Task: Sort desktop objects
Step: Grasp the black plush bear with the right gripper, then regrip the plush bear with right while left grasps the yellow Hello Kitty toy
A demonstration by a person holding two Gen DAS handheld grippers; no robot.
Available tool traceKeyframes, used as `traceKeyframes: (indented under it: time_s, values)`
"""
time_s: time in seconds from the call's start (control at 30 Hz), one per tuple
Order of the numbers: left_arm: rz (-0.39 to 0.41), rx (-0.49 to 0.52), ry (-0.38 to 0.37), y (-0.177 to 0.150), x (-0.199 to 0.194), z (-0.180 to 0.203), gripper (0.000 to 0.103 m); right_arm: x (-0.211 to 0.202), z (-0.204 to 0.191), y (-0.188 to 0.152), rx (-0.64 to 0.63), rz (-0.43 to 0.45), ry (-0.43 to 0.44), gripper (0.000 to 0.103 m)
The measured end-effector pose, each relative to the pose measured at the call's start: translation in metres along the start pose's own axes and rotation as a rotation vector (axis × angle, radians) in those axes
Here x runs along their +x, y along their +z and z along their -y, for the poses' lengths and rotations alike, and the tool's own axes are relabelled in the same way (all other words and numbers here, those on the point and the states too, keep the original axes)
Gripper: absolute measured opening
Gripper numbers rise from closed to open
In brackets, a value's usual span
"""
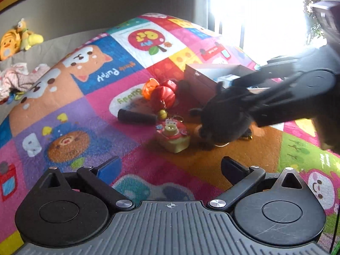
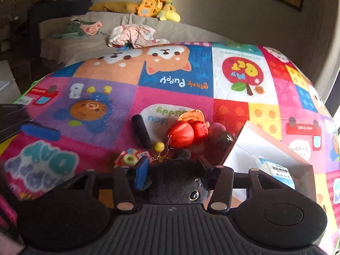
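while the right gripper (image 2: 172, 176) pinches the dark plush toy (image 2: 180, 182) just left of the open box (image 2: 269, 148), its soft fur could slip free, and the open left gripper (image 1: 170, 170) couldn't catch it.

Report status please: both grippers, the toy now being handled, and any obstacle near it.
Right gripper shut on dark plush toy. Left gripper open, empty. Cake toy and red charms close beside; open box behind.
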State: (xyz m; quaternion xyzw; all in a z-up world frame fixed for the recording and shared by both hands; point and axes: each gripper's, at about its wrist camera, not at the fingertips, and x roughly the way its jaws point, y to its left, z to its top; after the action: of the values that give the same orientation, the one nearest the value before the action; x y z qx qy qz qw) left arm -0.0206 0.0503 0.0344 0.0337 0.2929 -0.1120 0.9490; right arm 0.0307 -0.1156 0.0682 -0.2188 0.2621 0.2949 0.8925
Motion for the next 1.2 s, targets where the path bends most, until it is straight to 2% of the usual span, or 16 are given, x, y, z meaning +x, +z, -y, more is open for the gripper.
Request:
traceKeyframes:
  time_s: [0.1, 0.23, 0.3, 0.4, 0.5, 0.63, 0.83, 1.03, 1.07, 1.2]
  values:
    - [0.001, 0.006, -0.032, 0.0, 0.004, 0.008, 0.102, -0.027, 0.011, -0.027, 0.026, -0.058, -0.018, 0.052]
    - [0.001, 0.046, -0.048, 0.004, 0.01, 0.022, 0.102, -0.046, 0.039, -0.063, 0.129, -0.091, -0.178, 0.053]
    - [0.002, 0.057, -0.044, 0.007, 0.013, 0.026, 0.102, -0.056, 0.055, -0.073, 0.222, -0.075, -0.221, 0.06]
    - [-0.007, 0.044, -0.024, 0.014, 0.023, 0.027, 0.102, -0.069, 0.071, -0.085, 0.33, -0.026, -0.232, 0.079]
    - [-0.012, 0.045, 0.011, 0.025, 0.041, 0.027, 0.102, -0.072, 0.072, -0.093, 0.363, 0.002, -0.231, 0.088]
    - [-0.038, 0.115, 0.023, 0.036, 0.074, 0.024, 0.102, -0.071, 0.076, -0.105, 0.428, 0.004, -0.222, 0.088]
    - [-0.102, 0.064, -0.082, 0.042, 0.098, 0.014, 0.102, -0.074, 0.085, -0.125, 0.489, -0.017, -0.247, 0.093]
    - [-0.162, 0.035, -0.286, 0.019, 0.066, 0.033, 0.102, -0.071, 0.089, -0.136, 0.534, -0.03, -0.257, 0.095]
    - [-0.153, 0.041, -0.282, 0.014, 0.06, 0.037, 0.102, -0.072, 0.088, -0.136, 0.537, -0.027, -0.251, 0.095]
    - [-0.086, 0.067, -0.117, 0.015, 0.054, 0.038, 0.102, -0.077, 0.079, -0.128, 0.517, 0.028, -0.169, 0.097]
